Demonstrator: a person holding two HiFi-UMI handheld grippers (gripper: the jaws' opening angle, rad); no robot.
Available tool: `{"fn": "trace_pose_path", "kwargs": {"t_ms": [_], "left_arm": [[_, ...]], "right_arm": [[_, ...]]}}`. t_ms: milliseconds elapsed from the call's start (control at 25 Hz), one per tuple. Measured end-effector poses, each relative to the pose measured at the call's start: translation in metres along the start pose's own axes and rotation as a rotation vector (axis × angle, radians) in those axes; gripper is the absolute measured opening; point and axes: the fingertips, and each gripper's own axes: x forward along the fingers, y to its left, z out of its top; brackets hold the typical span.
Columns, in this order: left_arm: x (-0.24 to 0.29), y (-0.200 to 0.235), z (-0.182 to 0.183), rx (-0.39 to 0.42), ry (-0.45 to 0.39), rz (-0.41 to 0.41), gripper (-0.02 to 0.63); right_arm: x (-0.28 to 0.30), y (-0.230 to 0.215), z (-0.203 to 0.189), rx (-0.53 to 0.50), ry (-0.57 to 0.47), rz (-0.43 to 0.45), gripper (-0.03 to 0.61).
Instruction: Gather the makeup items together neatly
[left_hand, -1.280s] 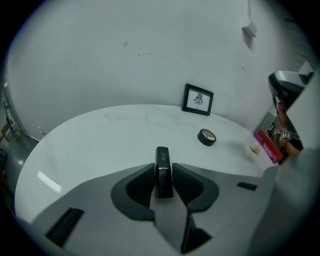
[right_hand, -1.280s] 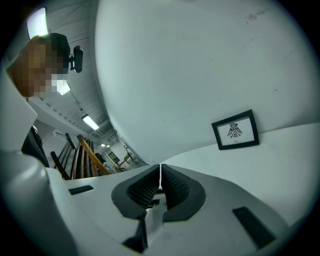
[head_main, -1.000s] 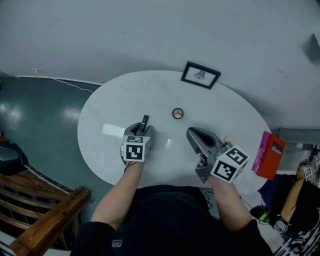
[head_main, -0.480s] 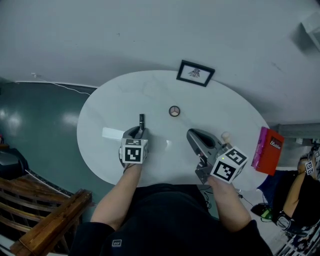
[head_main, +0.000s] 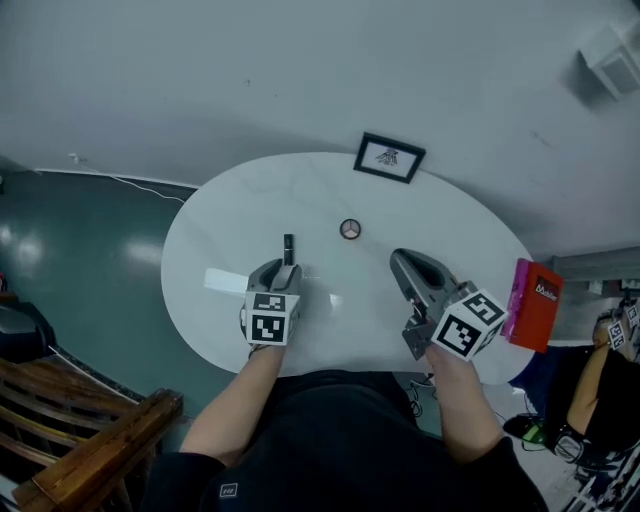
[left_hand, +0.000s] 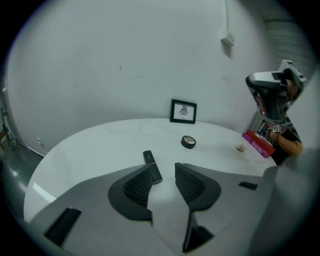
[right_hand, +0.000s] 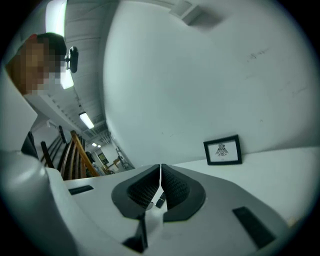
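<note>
While spreading, pinching nothing on the left gripper (left_hand: 164, 172): black makeup tube (left_hand: 152, 165) lying flat on the tabletop (left_hand: 90, 145), just beside the left jaw's tip. Pressed together and empty on the right gripper (right_hand: 160, 172). Further out, round compact (left_hand: 188, 142) well apart from the tube, so gathering judged barely begun. Likely to skid or roll the tube if nudged by one jaw rather than straddled. Shown only in the left gripper view: small pale item (left_hand: 240, 147) near the red box (left_hand: 257, 142), missing from the head view.
</note>
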Motion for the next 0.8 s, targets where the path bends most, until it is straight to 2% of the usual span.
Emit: {"fn": "trace_pose_path", "kwargs": {"t_ms": [120,360,600,800], "left_arm": [[-0.031,0.0,0.018,0.019,-0.095,-0.013,0.115],[-0.092,0.007,0.05,0.042,-0.264,-0.076,0.037],[-0.147,0.014,0.085,0.062,-0.408,-0.099,0.023],[-0.148,0.014,0.115,0.027,-0.488,-0.118,0.02]], "right_arm": [[0.003,0.019,0.015,-0.131,-0.006,0.0,0.037],[0.013,0.058,0.027,-0.254,-0.021,0.045,0.037],[0.017,0.076,0.031,-0.343,-0.052,0.002,0.037],[0.038,0.063,0.018,-0.381,-0.031,0.022,0.038]]}}
